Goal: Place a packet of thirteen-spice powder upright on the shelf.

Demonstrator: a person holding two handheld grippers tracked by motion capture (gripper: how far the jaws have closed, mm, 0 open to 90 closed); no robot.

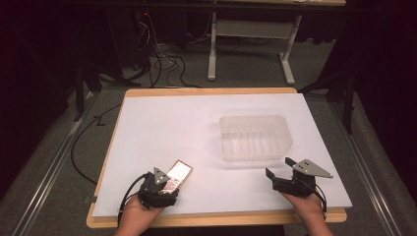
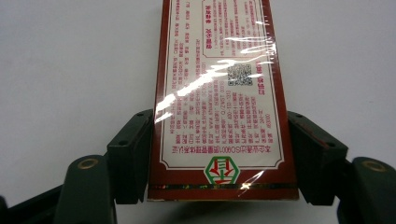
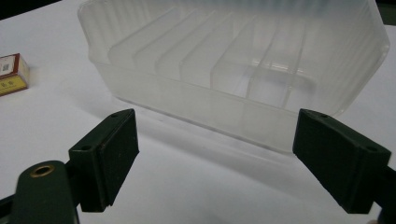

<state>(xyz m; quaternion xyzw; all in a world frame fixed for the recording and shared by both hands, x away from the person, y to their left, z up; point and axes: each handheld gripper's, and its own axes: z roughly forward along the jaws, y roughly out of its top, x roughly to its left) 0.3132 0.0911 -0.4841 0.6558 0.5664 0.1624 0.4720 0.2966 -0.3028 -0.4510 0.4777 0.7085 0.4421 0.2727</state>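
A flat red box with a white printed label (image 1: pixel 178 173) (image 2: pixel 219 93) lies on the white sheet near the table's front left, wrapped in shiny film. My left gripper (image 1: pixel 164 183) (image 2: pixel 219 140) has a jaw pressed against each long side of the box's near end, so it is shut on it. My right gripper (image 1: pixel 280 169) (image 3: pixel 215 154) stands open at the front right with nothing between its jaws. It faces the near wall of a clear plastic container (image 1: pixel 255 152) (image 3: pixel 196 100) a short way off. The red box (image 3: pixel 11 72) also shows at the far left of the right gripper view.
The container is ribbed inside and holds nothing. White paper (image 1: pixel 172 128) covers the wooden table (image 1: pixel 211 219). Beyond the far edge are floor cables (image 1: pixel 167 64) and a white desk frame (image 1: pixel 212 54).
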